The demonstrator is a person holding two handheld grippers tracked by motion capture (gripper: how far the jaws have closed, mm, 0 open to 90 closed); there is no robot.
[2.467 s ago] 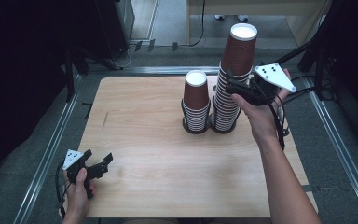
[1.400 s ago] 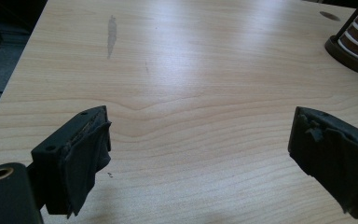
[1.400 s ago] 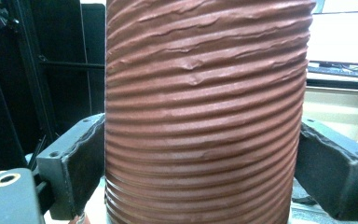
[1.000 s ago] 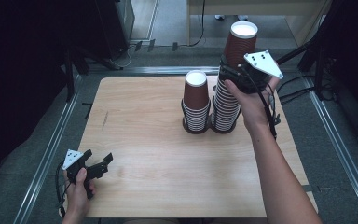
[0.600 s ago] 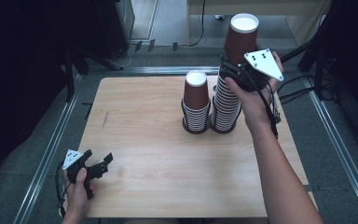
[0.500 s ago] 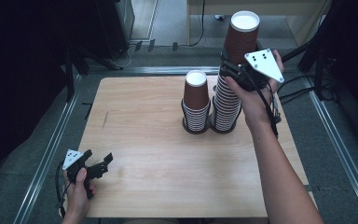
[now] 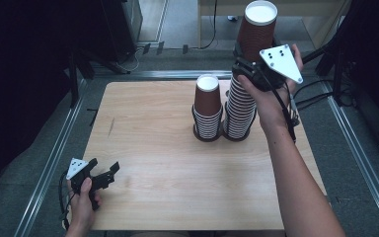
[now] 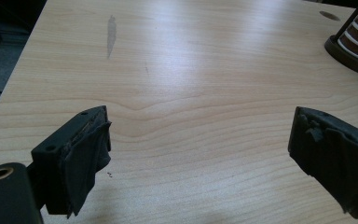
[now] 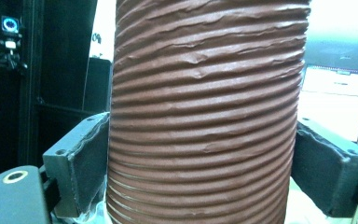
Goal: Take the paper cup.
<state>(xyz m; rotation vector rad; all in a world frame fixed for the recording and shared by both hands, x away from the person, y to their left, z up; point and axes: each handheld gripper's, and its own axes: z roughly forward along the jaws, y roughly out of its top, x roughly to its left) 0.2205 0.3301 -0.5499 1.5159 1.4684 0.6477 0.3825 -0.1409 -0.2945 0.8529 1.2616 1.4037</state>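
- High view: the right gripper [image 7: 250, 63], at about one o'clock on the worktop [image 7: 168, 163], grips a brown ribbed paper cup [image 7: 257, 29] above the taller cup stack [image 7: 239, 111], the cup's white inside facing up.
- Just left of that stack stands a shorter cup stack [image 7: 208, 111].
- Right gripper view: the cup's corrugated wall [image 9: 205, 116] sits between both fingers [image 9: 86, 163], pads pressed to its sides.
- Left gripper [image 7: 107, 174] rests near seven o'clock, well apart from the cups.
- Left gripper view: its fingers [image 8: 81, 158] stand wide, holding nothing, bare wood between them.
- No readable writing on the cups.
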